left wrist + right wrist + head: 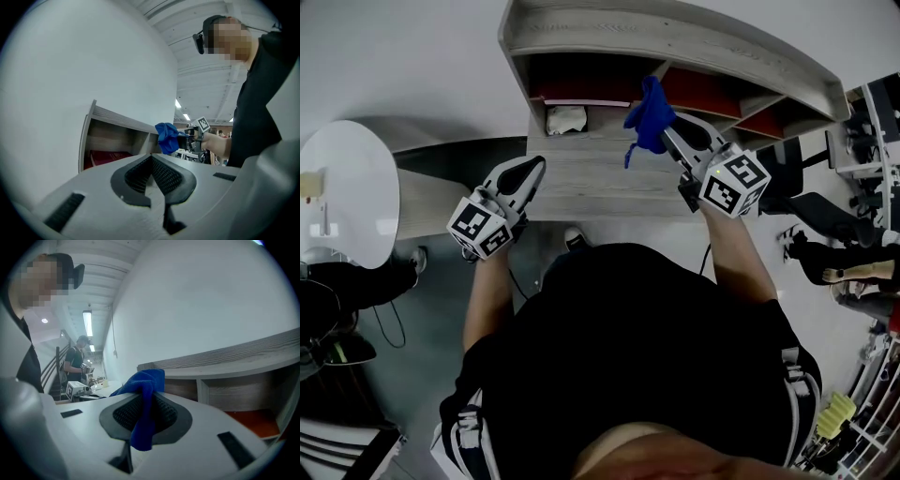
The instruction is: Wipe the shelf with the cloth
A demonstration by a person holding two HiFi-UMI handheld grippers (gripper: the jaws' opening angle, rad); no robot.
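Wooden shelf [600,183] ahead — right gripper [668,129] clamps blue cloth [649,114], left gripper [533,168] closed, empty.

The blue cloth [650,114] is a soft, fuzzy matt fabric, bunched in folds between the black, finely ribbed fingers [168,413] of the right gripper [143,401]. That gripper's body is smooth matt white plastic, like the left gripper [152,159]. The pale grey wooden shelf [675,37] shows a rough, streaked matt grain, while the round white tabletop [356,187] at the left is smooth with a slight sheen.
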